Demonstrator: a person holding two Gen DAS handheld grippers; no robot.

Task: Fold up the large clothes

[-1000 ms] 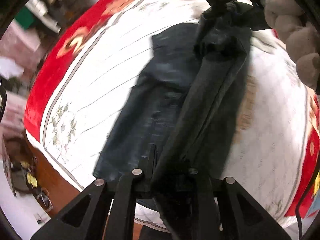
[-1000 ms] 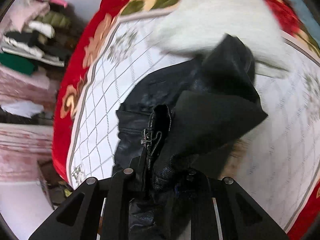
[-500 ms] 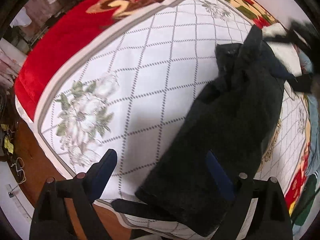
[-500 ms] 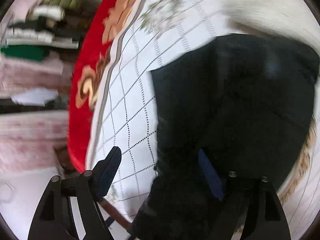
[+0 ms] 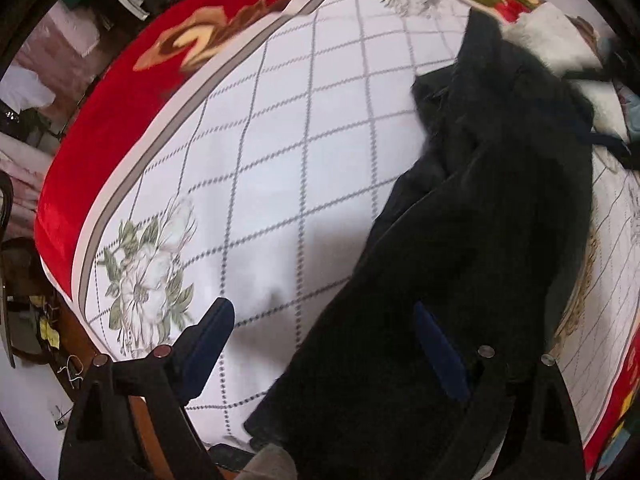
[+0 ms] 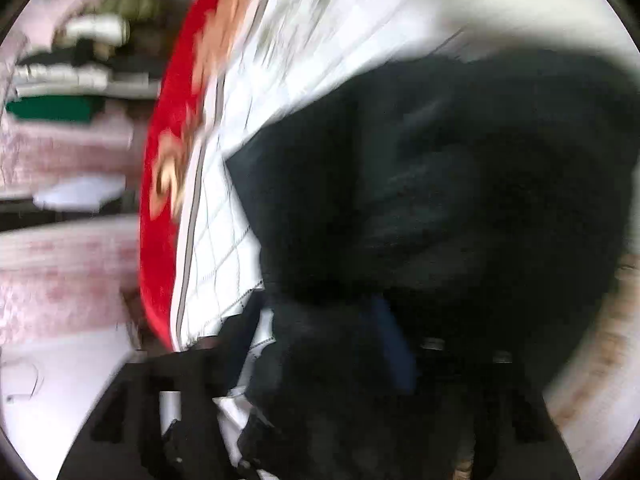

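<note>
The bed fills most of both views; it carries a white blanket with a grey diamond grid, a printed flower and a broad red border with a gold pattern, and it lies under and ahead of the left claw. On it lies the black garment, a long dark piece that runs from just below the left claw's right finger away to the upper right of that view, with its near end at the edge of the bed. The left claw stands wide, with blue pads; its left finger is over bare blanket and its right finger is over the dark cloth, and nothing is pressed between them. Beyond the far end of the garment, ahead and to the right of this claw, is a white fluffy item. In the right wrist view, which is strongly blurred, the same garment covers the area ahead of the right claw. This claw also looks spread apart, with one blue pad over the cloth, though the blur hides the exact contact. To its left, beside the bed, stacked folded clothes are visible.
</note>
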